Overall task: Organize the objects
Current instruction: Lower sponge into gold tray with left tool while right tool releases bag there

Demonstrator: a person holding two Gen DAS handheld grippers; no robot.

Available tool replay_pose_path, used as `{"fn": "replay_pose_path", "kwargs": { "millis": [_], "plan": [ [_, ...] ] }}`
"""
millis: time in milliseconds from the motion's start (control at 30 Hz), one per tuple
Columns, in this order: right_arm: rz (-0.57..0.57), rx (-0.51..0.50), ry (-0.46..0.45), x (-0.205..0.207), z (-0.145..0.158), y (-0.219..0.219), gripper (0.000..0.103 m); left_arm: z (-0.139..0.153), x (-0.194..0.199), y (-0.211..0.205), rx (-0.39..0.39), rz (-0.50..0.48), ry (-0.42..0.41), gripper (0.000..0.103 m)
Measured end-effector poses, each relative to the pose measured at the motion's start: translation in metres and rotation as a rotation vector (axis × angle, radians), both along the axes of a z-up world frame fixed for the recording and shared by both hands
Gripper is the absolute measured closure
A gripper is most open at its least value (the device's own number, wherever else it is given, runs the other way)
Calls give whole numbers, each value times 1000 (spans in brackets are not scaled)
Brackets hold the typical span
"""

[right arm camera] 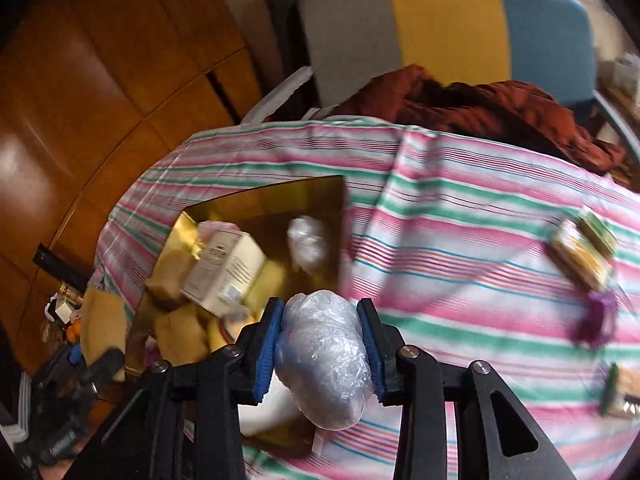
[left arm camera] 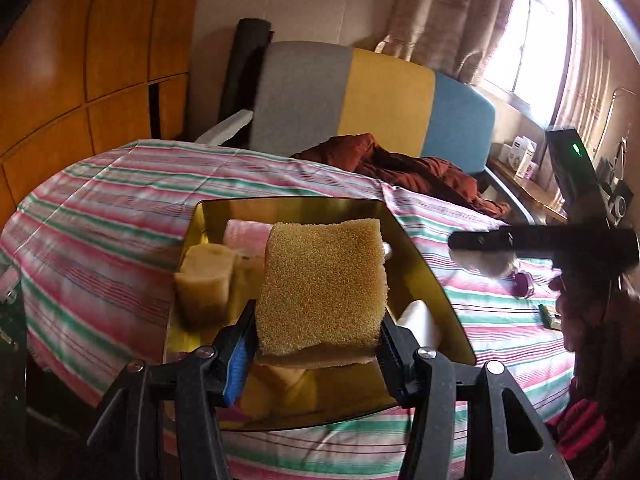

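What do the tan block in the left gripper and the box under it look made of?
Tan block: likely foam sponge, matte; open, pitted surface.
Box: glossy gold walls that mirror the contents, perhaps foil-faced card or metal; I cannot tell which.

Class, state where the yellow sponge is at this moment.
In the left wrist view, the yellow sponge sits clamped in the left gripper, above the gold tray.

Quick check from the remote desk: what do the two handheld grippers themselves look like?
Both are matte black plastic frames with triangular cut-outs and silver pivot bolts. The left gripper has one blue ribbed pad and one black; the right gripper has blue ribbed pads on both fingers. No cables show.
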State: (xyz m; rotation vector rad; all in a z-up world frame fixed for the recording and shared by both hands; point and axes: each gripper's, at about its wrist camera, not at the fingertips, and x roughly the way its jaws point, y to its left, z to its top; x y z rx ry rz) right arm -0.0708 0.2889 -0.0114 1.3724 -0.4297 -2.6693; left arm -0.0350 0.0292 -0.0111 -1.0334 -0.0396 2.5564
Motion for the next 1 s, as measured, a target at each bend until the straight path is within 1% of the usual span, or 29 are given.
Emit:
{"fn": "replay_pose_path", "kwargs": {
  "millis": [133, 233, 267, 300, 333, 367, 467, 500, 533, 600, 767, 867, 1000],
  "plan": [
    [36, 5, -2, -24, 1, -20, 64, -8, -4, -8, 6, 18, -24, 49],
    [53, 18, -5, -39, 2, -33, 62, -14, -6, -10, 5, 23, -41, 48],
    [52, 16, -4, -43, 3, -36, 51, -16, -7, -10, 7, 23, -49, 48],
    [51, 3, -7, -47, 2, -37, 32, -19, -8, -11, 11, 20, -63, 48],
    [49, -3, -6, -49, 2, -38, 25, -20, -9, -11, 18, 21, -72, 47],
    [44, 0, 4, -49, 3, -39, 20, -24, -11, -12, 34, 25, -96, 45],
    [38, 4, 11, -45, 3, -41, 19, -32, -17, -15, 78, 36, -166, 41],
    [28, 6, 6, -42, 2, -40, 17, -35, -18, -16, 94, 43, -181, 35],
    [18, 11, 2, -40, 0, -39, 17, -36, -18, -17, 100, 42, -183, 32],
    [1, 5, -5, -34, -2, -37, 14, -37, -14, -17, 102, 43, -175, 31],
    [-34, -18, -14, -18, -8, -29, 9, -37, -6, -18, 59, 56, -159, 31],
    [-41, -5, -3, -6, -9, -30, 3, -36, -4, -18, 13, 74, -140, 31],
    [-48, 32, 13, 10, -8, -35, 0, -28, -3, -19, -16, 102, -114, 31]
  ]
}}
